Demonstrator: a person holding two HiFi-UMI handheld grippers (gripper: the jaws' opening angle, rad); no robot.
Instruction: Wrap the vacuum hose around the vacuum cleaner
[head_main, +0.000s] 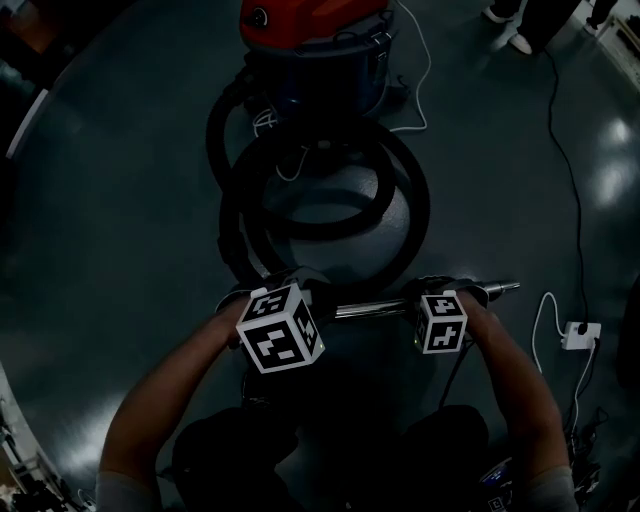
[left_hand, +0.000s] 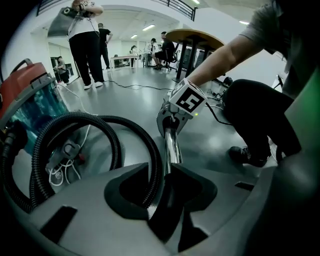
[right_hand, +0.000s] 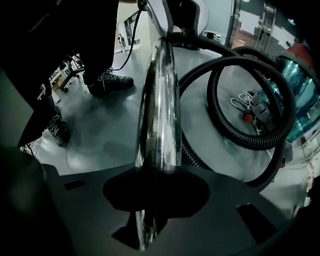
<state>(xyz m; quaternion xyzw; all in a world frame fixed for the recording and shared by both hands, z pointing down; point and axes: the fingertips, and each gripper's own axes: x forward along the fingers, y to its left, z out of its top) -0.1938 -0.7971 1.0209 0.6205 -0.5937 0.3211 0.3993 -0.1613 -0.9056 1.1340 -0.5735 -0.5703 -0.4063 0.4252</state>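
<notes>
**Both jaws clamped on the wand, hose coiled on the floor**

A glossy dark grey floor (head_main: 120, 200) fills the head view, which is so dim that much of it is hard to read. The one vacuum cleaner (head_main: 315, 50), red on top and blue below, stands at the top centre, its upper part cut off by the frame edge. Its single black hose (head_main: 400, 170) lies in front of it in two overlapping loops.

Two bare forearms rise from the bottom of the frame, the left forearm (head_main: 165, 400) and the right forearm (head_main: 515, 390), angled inward with both grippers pointing steeply down. Between them one chrome tube (head_main: 370, 309) runs level across the lower middle, its tip poking out past the right side.

The two marker cubes (head_main: 280, 328) hide the jaws from above. In its own view the left gripper (left_hand: 167, 187) has its jaws closed partway onto the tube's end, with the hose running in right beside it; the joint itself is buried between the pads. The right gripper (right_hand: 155, 190) likewise has its jaws pressed on the tube.

Beyond, the left gripper view shows a round desk (left_hand: 195, 37) and a standing person (left_hand: 85, 45) at upper left, with others too small to count. A white power strip (head_main: 580, 335) lies at the right.
</notes>
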